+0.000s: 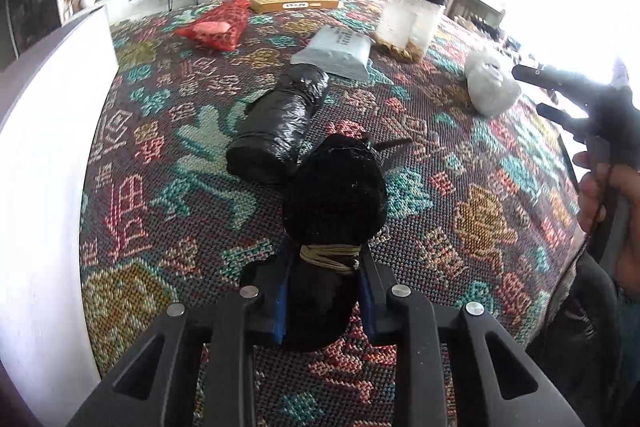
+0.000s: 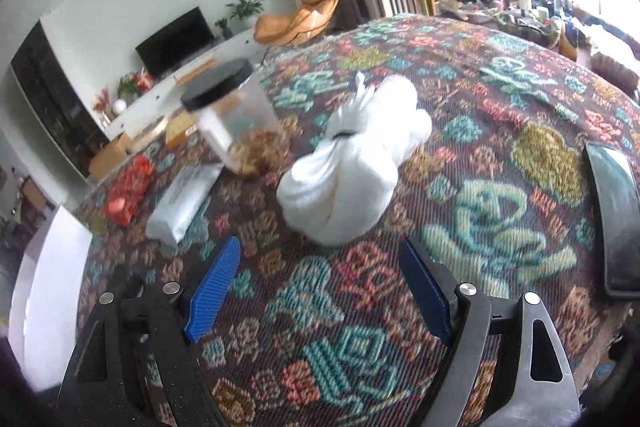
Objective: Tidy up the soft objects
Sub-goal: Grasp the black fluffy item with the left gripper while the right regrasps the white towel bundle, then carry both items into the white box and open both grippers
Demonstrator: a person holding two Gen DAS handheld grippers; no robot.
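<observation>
My left gripper is shut on a black fuzzy bundle tied with a tan cord, held just above the patterned tablecloth. A black plastic-wrapped roll lies just beyond it. My right gripper is open and empty, its blue pads wide apart, a short way in front of a white cloth bundle. That bundle also shows in the left wrist view, with the right gripper beside it.
A clear jar with a black lid stands behind the white bundle. A grey-white packet, a red mesh bag and a flat cardboard box lie further back. A dark phone-like slab lies at the right. A white board borders the left.
</observation>
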